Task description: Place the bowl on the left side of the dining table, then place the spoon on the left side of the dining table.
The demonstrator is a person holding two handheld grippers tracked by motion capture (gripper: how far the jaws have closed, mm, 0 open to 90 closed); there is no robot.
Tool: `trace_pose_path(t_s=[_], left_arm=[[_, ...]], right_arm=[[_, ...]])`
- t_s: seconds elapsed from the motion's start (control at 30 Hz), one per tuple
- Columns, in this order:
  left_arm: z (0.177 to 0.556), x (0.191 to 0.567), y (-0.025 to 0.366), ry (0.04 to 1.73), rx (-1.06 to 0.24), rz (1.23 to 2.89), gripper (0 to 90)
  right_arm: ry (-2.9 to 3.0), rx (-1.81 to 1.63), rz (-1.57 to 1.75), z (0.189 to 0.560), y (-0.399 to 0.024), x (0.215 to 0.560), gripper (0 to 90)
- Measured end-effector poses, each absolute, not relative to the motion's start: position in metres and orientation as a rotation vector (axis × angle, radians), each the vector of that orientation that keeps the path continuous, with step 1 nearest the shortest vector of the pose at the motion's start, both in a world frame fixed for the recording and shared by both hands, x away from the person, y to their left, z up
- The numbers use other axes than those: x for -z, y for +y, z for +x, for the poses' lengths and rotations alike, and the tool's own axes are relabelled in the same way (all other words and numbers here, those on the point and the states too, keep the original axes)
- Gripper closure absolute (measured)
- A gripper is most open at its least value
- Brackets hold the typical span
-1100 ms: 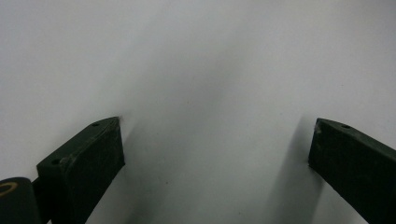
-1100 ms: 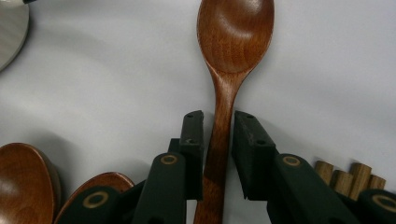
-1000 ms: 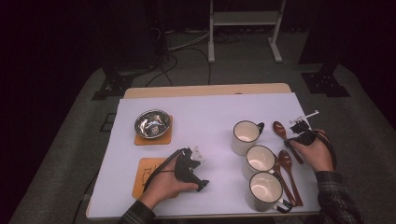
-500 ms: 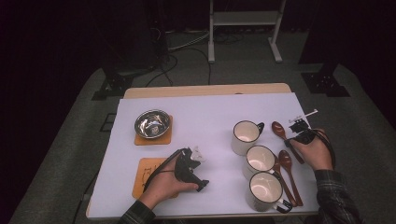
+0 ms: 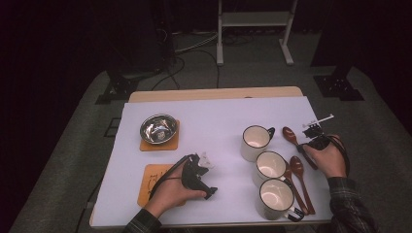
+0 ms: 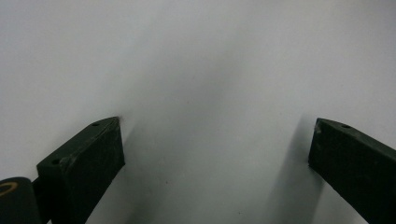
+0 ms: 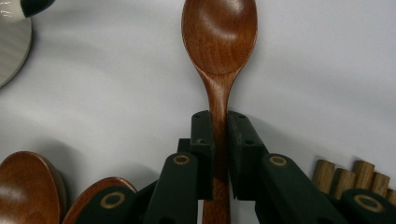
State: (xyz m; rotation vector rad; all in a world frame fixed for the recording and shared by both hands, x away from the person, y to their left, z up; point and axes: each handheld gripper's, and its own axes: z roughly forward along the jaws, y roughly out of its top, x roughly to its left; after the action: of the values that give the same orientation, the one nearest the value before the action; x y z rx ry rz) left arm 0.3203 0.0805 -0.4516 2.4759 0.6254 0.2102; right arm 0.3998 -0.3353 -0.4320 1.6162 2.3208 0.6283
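Jaws of the right gripper (image 7: 219, 154) have just been closing and now pinch the handle of the dark brown wooden spoon (image 7: 219, 51) just below its neck, one black pad on each side, with the oval bowl lying face up on the white tabletop (image 7: 327, 70) at twelve o'clock from the grip. In the high view that spoon (image 5: 290, 137) lies at three o'clock of the farthest of three cream enamel mugs with dark rims (image 5: 254, 142), near the tabletop's right edge. It looks light and rigid, so a modest squeeze should carry it; the polished, rounded handle could slip or swivel between flat pads, and a hold this near the bowl should keep the heavier end from drooping. Two more brown wooden spoons (image 7: 28, 186) rest at eight o'clock of the grip, and a row of wooden handle ends (image 7: 348, 175) shows at four o'clock. Across the tabletop, the left gripper (image 5: 199, 175) rests with its jaws set wide over bare white surface, holding nothing, beside an orange square coaster (image 5: 154, 180). A shiny steel bowl (image 5: 158, 128) sits on another coaster at eleven o'clock from it.
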Motion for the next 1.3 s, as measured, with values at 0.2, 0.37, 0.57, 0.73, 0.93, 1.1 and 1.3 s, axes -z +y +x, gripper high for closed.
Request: trace_pose_path(t_s=[0.2, 0.37, 0.57, 0.73, 0.93, 1.1, 1.3], left_arm=[[0.32, 0.452, 0.081, 0.625, -0.211, 2.475, 2.0], [0.32, 0.452, 0.081, 0.624, -0.211, 2.476, 2.0], [0.32, 0.452, 0.081, 0.625, -0.211, 2.474, 2.0], [0.32, 0.452, 0.081, 0.626, -0.211, 2.476, 2.0], [0.32, 0.452, 0.081, 0.626, -0.211, 2.474, 2.1], [0.32, 0.452, 0.081, 0.627, -0.213, 2.472, 2.1], [0.32, 0.452, 0.081, 0.627, -0.212, 2.473, 2.1]], right_arm=[[2.301, -0.681, 1.612, 0.397, -0.338, 0.425, 80.5], [2.294, -0.7, 1.604, 0.396, -0.339, 0.421, 80.6], [2.29, -0.728, 1.595, 0.395, -0.338, 0.415, 80.6], [2.289, -0.748, 1.581, 0.395, -0.338, 0.41, 80.6], [2.287, -0.792, 1.561, 0.396, -0.336, 0.401, 80.6], [2.286, -0.814, 1.536, 0.397, -0.332, 0.392, 80.6], [2.291, -0.842, 1.501, 0.4, -0.327, 0.382, 80.6]])
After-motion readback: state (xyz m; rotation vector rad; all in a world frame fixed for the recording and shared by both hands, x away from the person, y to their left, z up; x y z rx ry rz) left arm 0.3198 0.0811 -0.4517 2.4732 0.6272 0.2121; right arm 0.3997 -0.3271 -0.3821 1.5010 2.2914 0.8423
